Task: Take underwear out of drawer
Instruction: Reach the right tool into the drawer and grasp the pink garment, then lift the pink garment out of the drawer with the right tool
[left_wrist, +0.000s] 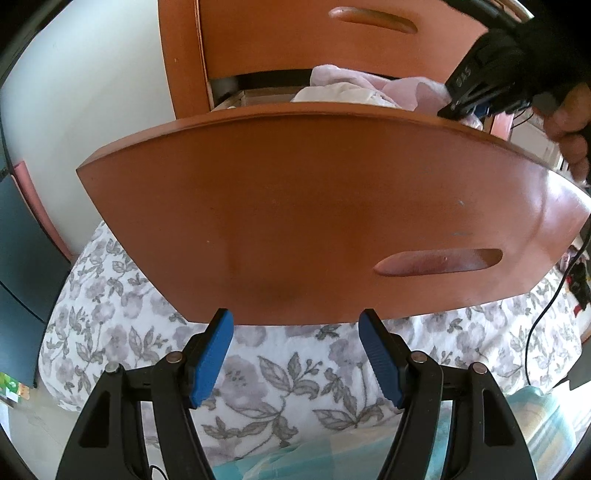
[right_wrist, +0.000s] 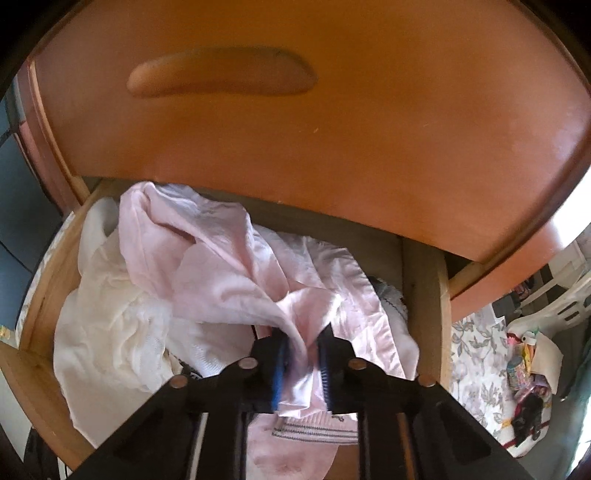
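Note:
The open drawer (left_wrist: 295, 206) has an orange-brown front with a slot handle and pale wooden side walls (right_wrist: 48, 295). Inside lies a heap of clothes: a pale pink garment (right_wrist: 207, 258) on top and a white one (right_wrist: 110, 314) to its left. My right gripper (right_wrist: 304, 338) is down in the drawer, shut on a bunched fold of the pink garment. In the left wrist view that gripper (left_wrist: 458, 107) reaches over the drawer's rim, held by a hand (left_wrist: 569, 125). My left gripper (left_wrist: 295, 317) hangs in front of and below the drawer front, open and holding nothing.
A shut upper drawer (right_wrist: 221, 72) overhangs the back of the open one. A bed with a floral cover (left_wrist: 258, 369) lies below. A black cable (left_wrist: 554, 306) hangs at the right. Toys and a white chair (right_wrist: 528, 369) crowd the floor at the right.

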